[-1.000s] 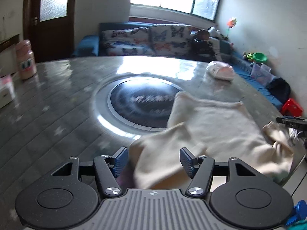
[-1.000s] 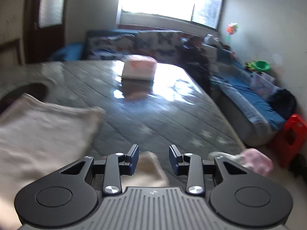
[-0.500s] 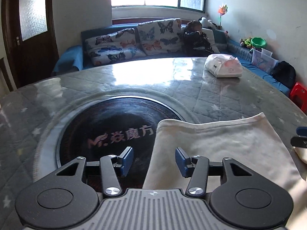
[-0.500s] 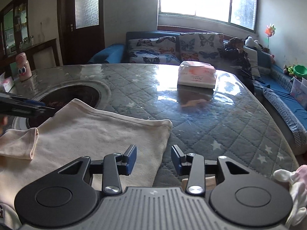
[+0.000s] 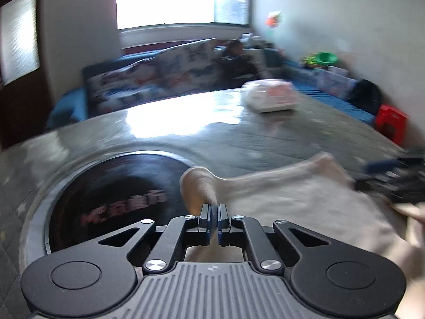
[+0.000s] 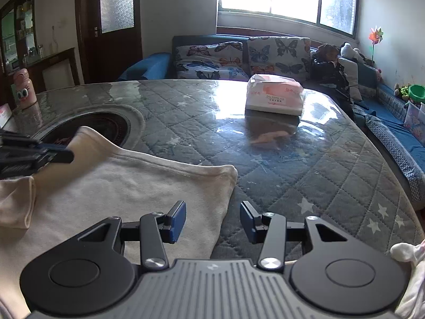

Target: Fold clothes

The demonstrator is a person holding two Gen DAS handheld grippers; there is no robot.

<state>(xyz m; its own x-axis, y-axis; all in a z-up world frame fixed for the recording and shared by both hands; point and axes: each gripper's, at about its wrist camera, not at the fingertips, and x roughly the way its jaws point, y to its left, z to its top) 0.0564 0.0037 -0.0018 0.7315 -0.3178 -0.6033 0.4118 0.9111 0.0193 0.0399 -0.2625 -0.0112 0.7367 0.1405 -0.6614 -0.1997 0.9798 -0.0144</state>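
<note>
Two tools: left tool (image 5: 214, 219) pinching cream garment (image 6: 127, 186) corner; right tool (image 6: 212, 220) wide open, empty, over hem.

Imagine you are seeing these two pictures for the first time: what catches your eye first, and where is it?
First, the cream garment spread over the near left of the quilted table, one corner pinched and lifted in the shut left claw. The right claw hangs open over the garment's right edge. Beyond, a pink-and-white tissue pack sits near the table's far side.
</note>
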